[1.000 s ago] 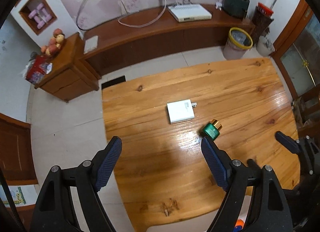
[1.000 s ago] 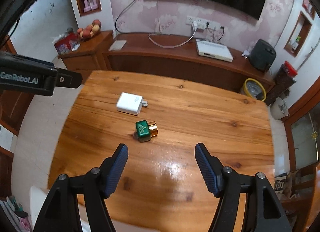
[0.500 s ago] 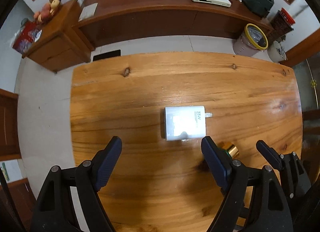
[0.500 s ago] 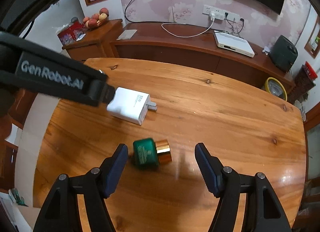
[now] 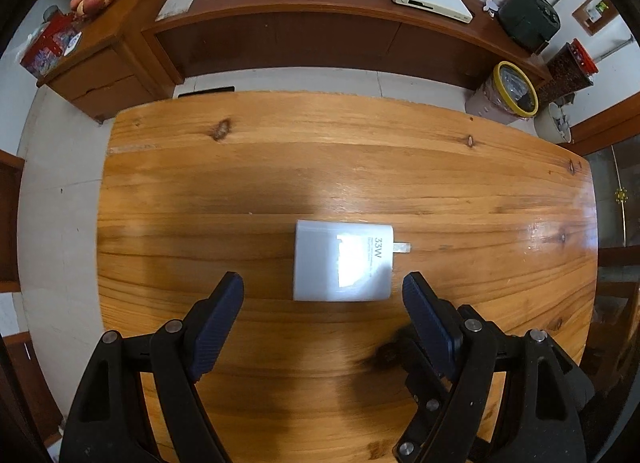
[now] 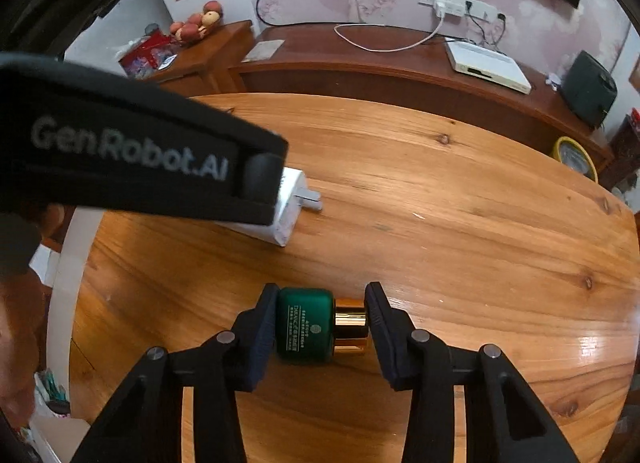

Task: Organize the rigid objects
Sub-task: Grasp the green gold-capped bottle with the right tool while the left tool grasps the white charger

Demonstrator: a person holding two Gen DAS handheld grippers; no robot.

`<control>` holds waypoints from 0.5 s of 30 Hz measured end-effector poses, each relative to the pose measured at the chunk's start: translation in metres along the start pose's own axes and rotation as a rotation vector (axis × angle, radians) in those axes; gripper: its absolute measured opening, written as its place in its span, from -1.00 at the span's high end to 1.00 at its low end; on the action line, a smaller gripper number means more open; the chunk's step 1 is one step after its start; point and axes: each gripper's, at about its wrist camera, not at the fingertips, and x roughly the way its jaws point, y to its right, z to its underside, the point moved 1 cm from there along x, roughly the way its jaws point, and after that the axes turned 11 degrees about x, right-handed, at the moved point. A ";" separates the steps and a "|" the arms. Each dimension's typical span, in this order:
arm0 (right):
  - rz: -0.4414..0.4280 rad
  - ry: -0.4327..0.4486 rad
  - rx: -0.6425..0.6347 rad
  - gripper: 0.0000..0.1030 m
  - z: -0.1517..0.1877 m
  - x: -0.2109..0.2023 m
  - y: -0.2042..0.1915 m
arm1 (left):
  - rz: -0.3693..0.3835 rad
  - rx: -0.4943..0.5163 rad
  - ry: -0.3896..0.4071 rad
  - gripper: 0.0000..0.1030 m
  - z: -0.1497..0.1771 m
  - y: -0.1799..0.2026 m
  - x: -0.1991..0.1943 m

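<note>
Two items on the wooden table (image 5: 240, 183), neither moved off yet. R gripper (image 6: 320, 323) has just closed, pinching the green bottle (image 6: 306, 325) end to end, base & gold cap, bottle lying flat on the wood. L gripper (image 5: 322, 295) spread wide, hovering just short of the white charger (image 5: 342, 261), no contact. Lift & placement both pending, by my read.

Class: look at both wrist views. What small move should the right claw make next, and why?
Probably a short, careful lift. The right claw has just closed end to end on the green bottle, which lies on its side on the table; the left claw is open over the white charger.
</note>
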 end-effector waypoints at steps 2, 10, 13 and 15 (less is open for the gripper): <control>-0.005 0.002 0.003 0.15 0.001 -0.001 0.002 | 0.002 -0.009 -0.002 -0.63 -0.001 0.002 0.003; -0.011 0.003 0.062 0.15 0.005 -0.007 0.020 | -0.034 -0.043 -0.003 -0.63 0.000 0.004 0.016; -0.011 -0.003 0.085 0.16 0.008 -0.008 0.026 | -0.046 -0.050 0.003 -0.59 0.000 0.006 0.021; -0.008 -0.006 0.098 0.16 0.009 -0.009 0.028 | -0.057 -0.047 0.003 -0.39 0.002 0.008 0.025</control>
